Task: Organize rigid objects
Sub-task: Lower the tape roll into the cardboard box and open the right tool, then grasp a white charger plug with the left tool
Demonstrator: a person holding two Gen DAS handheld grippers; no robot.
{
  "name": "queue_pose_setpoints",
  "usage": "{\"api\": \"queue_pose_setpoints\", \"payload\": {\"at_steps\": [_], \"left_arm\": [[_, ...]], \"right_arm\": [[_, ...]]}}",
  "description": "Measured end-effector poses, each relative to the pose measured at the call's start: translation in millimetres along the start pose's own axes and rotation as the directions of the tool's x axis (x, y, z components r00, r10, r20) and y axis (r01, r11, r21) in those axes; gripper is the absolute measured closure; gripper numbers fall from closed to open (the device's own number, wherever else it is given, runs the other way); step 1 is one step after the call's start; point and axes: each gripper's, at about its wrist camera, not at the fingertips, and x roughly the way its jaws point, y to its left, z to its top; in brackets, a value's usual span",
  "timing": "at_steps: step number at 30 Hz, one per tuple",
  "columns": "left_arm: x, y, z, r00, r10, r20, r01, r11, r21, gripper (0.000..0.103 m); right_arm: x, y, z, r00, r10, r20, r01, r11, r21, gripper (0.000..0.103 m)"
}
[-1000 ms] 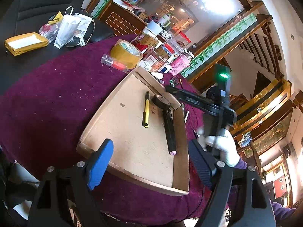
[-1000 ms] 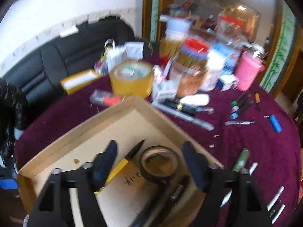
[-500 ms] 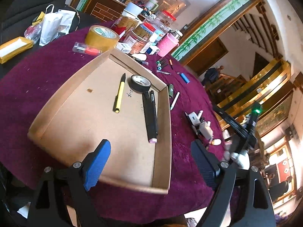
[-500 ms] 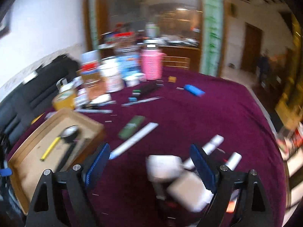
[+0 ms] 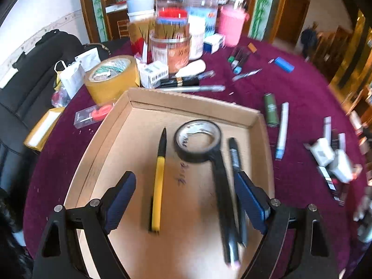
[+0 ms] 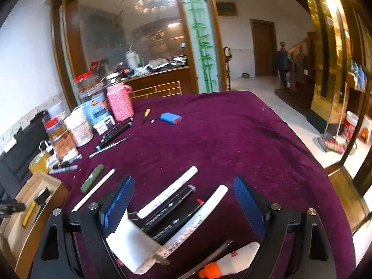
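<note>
Cardboard tray (image 5: 144,97): yellow pen (image 5: 158,181), tape roll (image 5: 197,140)

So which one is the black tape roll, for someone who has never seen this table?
Find the shallow cardboard tray on the purple tablecloth. The black tape roll lies flat inside, near the far wall, between a yellow pen and black markers: the tray's only ring.

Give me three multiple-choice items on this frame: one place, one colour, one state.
1. Where does the black tape roll lie?
A. in the cardboard tray
B. on the purple cloth
C. on the sofa

2. What colour is the knitted sleeve on the bottle?
A. green
B. pink
C. yellow

3. How is the right gripper?
A. shut on a pen
B. shut on nothing
C. open over the white tubes

Key: 1 A, tray walls surround the roll; 2 B, plainly pink; 3 C, pads apart, nothing pinched.
</note>
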Motion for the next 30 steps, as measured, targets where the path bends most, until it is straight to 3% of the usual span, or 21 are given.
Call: {"api": "queue_pose_setpoints", "payload": {"at_steps": [3,9,11,13,17,23,26,28,30], "left_arm": [[22.7,4.6,12.7,0.995,0.092,-0.028,-0.092,0.996,-0.006,0.017],[17.7,24.0,23.5,0.995,0.098,-0.007,-0.098,0.990,-0.105,0.017],[5.2,23.6,21.4,0.998,0.057,0.006,-0.055,0.989,-0.136,0.017],[-16.0,14.7,15.7,0.998,-0.035,0.047,0.041,0.990,-0.138,0.017],[-50.3,-31.8,4.8,0.972,-0.214,0.100,0.220,0.974,-0.047,0.016],[-33.3,-113.6,-8.6,0.959,-0.282,0.003,0.280,0.955,0.100,0.014],[-15.3,-147.5,-18.8,0.932,-0.354,-0.082,0.361,0.927,0.100,0.014],[-7.0,-163.5,-16.7,0.916,-0.391,-0.095,0.399,0.911,0.104,0.014],[-4.8,-177.3,-10.2,0.920,-0.387,-0.062,0.392,0.908,0.144,0.014]], "right_arm": [[2.2,-7.0,-2.2,1.000,-0.007,0.001,0.007,1.000,0.003,0.013],[2.4,-5.6,-4.2,1.000,0.009,0.002,-0.009,1.000,-0.002,0.013],[0.6,-7.3,-3.9,1.000,0.012,0.009,-0.012,1.000,0.005,0.012],[-0.7,-10.4,-3.2,1.000,0.005,0.015,-0.005,1.000,0.018,0.010],[-1.2,-22.8,-2.1,1.000,-0.004,0.007,0.003,0.997,0.076,0.010],[-1.1,-38.7,-2.7,1.000,0.009,-0.007,-0.007,0.987,0.161,0.010],[2.4,-41.3,-4.0,0.999,0.021,-0.029,-0.016,0.983,0.181,0.010],[4.9,-41.4,-4.9,0.998,0.036,-0.047,-0.027,0.982,0.186,0.010],[7.1,-40.6,-6.0,0.997,0.044,-0.064,-0.031,0.981,0.189,0.010]]}}
